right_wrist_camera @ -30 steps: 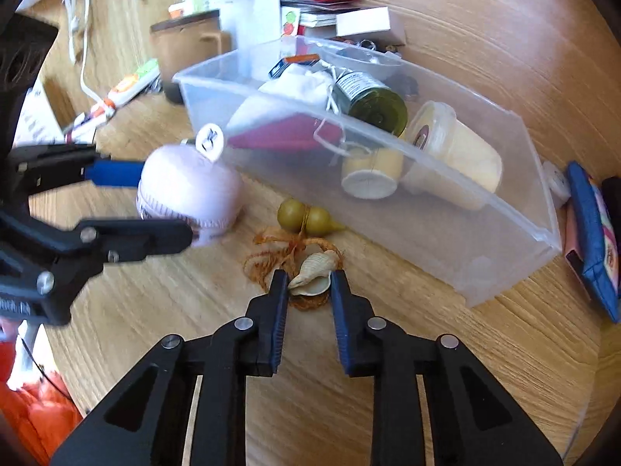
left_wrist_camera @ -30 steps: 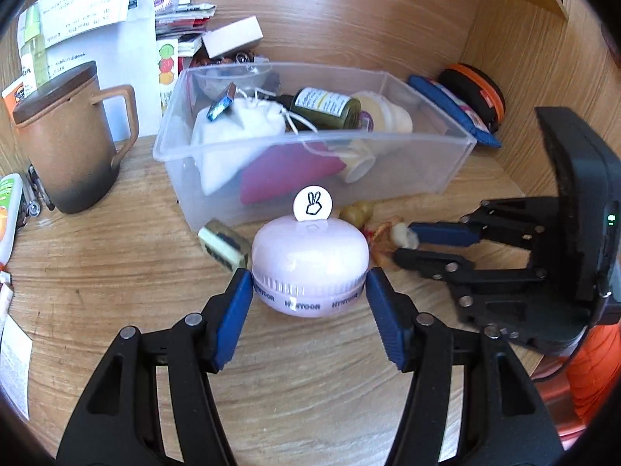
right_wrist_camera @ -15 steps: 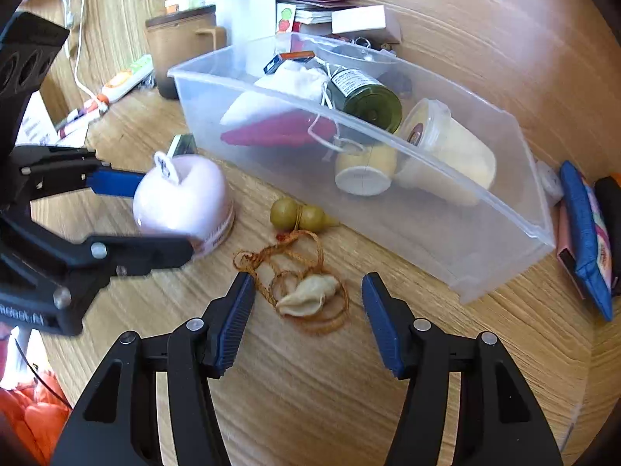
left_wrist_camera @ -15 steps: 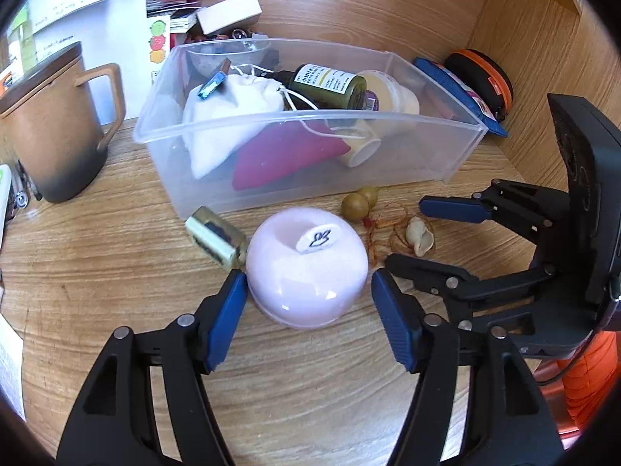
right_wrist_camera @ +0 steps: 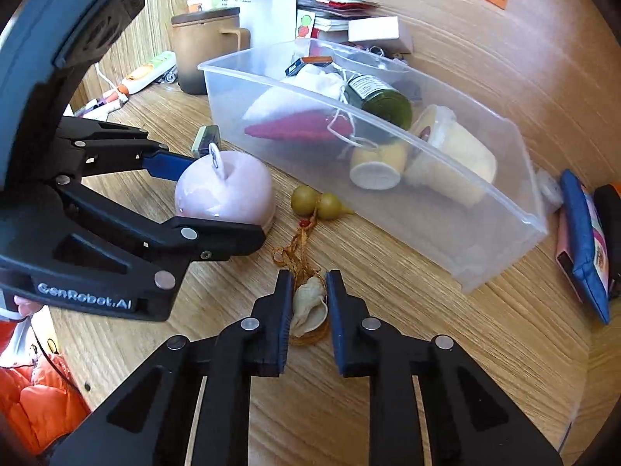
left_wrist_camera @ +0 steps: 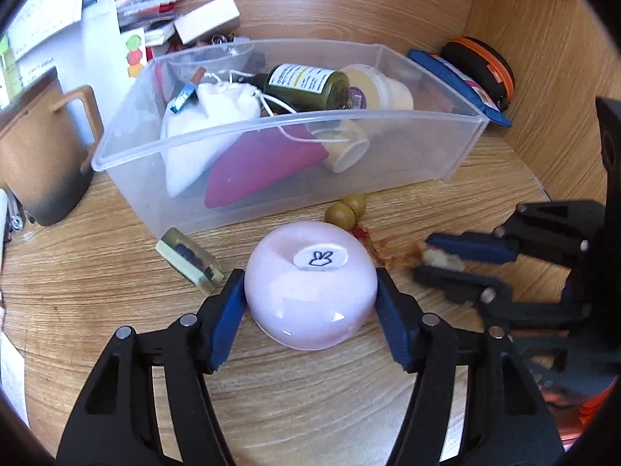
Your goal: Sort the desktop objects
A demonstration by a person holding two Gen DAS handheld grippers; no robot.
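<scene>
My left gripper (left_wrist_camera: 310,303) has its blue pads pressed on both sides of the pink dome (left_wrist_camera: 310,283), tilted on the desk (left_wrist_camera: 310,396) in front of the clear bin (left_wrist_camera: 427,163); my right gripper (right_wrist_camera: 308,306) has just closed and pinches the shell (right_wrist_camera: 308,305) on its orange cord (right_wrist_camera: 295,248). Bin front wall sits just beyond both, gourd charm (right_wrist_camera: 318,202) between. Open desk only on my near side; the resin block (left_wrist_camera: 190,260) is just left of the dome.
</scene>
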